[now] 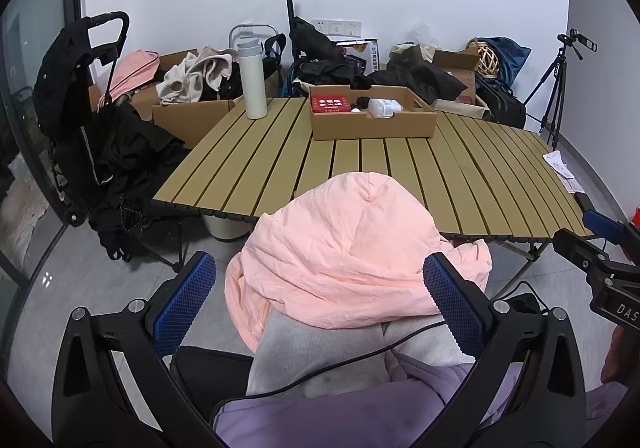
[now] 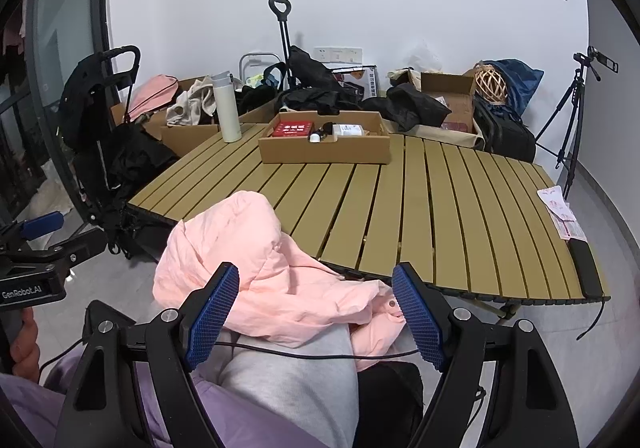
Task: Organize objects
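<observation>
Pink jacket [image 1: 352, 248] on the lap, between both grippers' spread, empty fingers [image 1: 184, 304], untouched

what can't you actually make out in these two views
- Small dark items in the cardboard tray: too small in both views.
- Print on the red box: too small to read.
- Lower part of the pink jacket: it drapes off the slatted table onto the person's lap, and the right gripper fingers cover its edges.
- Papers at the table's right end: print blurred by fisheye.
- Under the table: hidden by the top.
</observation>
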`<state>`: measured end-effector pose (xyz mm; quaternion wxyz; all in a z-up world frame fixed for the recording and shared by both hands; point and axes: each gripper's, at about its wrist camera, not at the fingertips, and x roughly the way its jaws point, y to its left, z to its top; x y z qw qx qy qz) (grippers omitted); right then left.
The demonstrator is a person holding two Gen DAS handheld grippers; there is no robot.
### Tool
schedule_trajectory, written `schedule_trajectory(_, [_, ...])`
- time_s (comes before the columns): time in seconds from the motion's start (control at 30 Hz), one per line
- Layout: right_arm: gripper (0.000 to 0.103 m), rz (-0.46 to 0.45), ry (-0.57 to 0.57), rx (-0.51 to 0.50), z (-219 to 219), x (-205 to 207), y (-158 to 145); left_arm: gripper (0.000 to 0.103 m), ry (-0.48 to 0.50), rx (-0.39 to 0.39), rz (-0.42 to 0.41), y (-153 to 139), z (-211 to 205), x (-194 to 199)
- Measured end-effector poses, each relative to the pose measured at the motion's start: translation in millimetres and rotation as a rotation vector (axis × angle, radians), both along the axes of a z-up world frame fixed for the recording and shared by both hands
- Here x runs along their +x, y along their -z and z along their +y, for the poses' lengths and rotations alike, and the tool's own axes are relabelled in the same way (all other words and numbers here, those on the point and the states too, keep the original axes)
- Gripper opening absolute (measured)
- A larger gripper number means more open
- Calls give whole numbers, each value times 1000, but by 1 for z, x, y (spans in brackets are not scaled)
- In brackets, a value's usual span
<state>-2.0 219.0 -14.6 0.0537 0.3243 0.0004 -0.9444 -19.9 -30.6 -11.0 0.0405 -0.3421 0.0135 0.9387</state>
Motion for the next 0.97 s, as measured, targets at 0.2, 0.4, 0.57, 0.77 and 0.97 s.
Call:
schedule_trajectory(0.2, [82, -3, 0, 1, 0, -1, 1, 103, 1, 0, 0, 0, 0, 1])
schedule_trajectory(0.4, [82, -6, -2, -2, -1, -1, 2, 103, 10, -5, 4, 2, 2, 1])
schedule_trajectory(0.57, [82, -11, -3, -3, -1, -1, 5, 103, 26, -3, -13, 5, 4, 0])
schedule_trajectory(0.77, [82, -12, -4, -4, 0, -2, 6, 103, 26, -15, -19, 6, 7, 0])
schedule_trajectory(0.97, [82, -13, -3, -3, -1, -1, 5, 103, 26, -28, -27, 8, 7, -2])
